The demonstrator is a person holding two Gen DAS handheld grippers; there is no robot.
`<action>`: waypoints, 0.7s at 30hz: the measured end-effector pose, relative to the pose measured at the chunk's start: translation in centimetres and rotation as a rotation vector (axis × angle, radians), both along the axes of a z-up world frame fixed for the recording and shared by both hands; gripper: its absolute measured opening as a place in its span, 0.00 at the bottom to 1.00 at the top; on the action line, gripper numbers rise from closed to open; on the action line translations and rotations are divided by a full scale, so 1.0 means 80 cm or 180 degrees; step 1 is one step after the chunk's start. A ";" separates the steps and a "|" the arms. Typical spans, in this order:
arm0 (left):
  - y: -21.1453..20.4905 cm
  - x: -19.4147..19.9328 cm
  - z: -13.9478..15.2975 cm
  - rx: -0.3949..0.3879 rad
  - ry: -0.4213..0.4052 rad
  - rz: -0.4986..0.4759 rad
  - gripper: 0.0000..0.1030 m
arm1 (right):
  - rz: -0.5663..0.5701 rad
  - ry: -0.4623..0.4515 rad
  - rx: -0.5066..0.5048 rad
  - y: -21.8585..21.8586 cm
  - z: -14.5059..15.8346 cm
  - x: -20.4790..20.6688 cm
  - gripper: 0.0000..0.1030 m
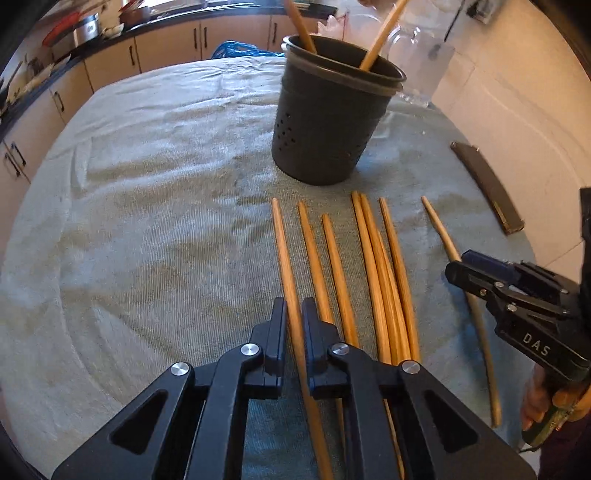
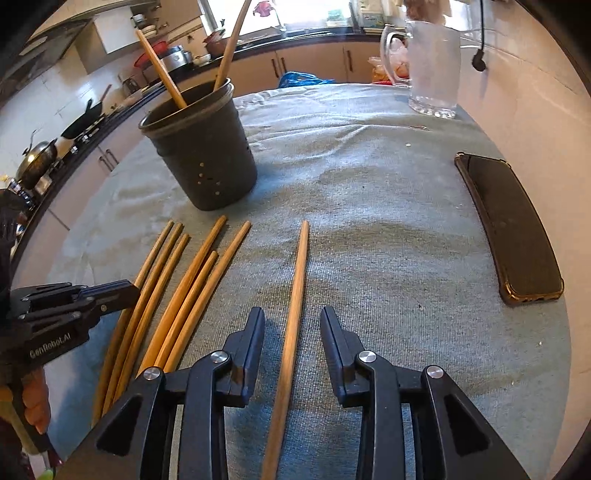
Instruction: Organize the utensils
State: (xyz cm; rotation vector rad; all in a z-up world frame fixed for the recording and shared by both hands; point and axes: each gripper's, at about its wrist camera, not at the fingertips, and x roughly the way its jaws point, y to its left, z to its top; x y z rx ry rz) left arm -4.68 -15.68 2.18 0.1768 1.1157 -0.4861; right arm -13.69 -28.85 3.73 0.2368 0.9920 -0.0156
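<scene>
Chopsticks: seven lie on the bench before the holder point(image 1: 332, 122).
Left tongs point(image 1: 294, 314): clenched on the leftmost stick point(image 1: 286, 258).
Right tongs point(image 2: 291, 325): released, jaws astride the lone stick point(image 2: 297, 288), apart from it.

Daylit and fairly bright throughout, with light entering from the window point(image 2: 280, 14) above the far counter, blown out to white in the right wrist view. Soft, faint shadows on the grey cloth point(image 1: 147, 221) over the table. Small glints on the silver rivets of both tools. Strong fisheye bending at the edges, dark vignette in every corner. Sharp in the middle, slightly soft toward the rim and in the far kitchen. Mild haze across the glass pitcher point(image 2: 432, 62).
</scene>
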 end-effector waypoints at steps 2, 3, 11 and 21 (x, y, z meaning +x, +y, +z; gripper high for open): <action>-0.009 0.004 0.001 0.0125 -0.0056 -0.0066 0.08 | -0.0064 0.0029 -0.0045 0.003 0.000 0.007 0.30; -0.011 0.004 0.000 0.0146 -0.0050 -0.0072 0.08 | -0.0115 0.0047 -0.0087 0.002 0.000 0.009 0.20; 0.069 -0.019 0.006 0.0065 0.0062 0.0172 0.07 | -0.0251 0.0264 0.0212 -0.015 0.003 -0.024 0.09; 0.041 0.019 0.004 0.0193 0.0185 -0.0018 0.07 | -0.0230 0.0496 -0.0062 -0.010 0.005 0.004 0.09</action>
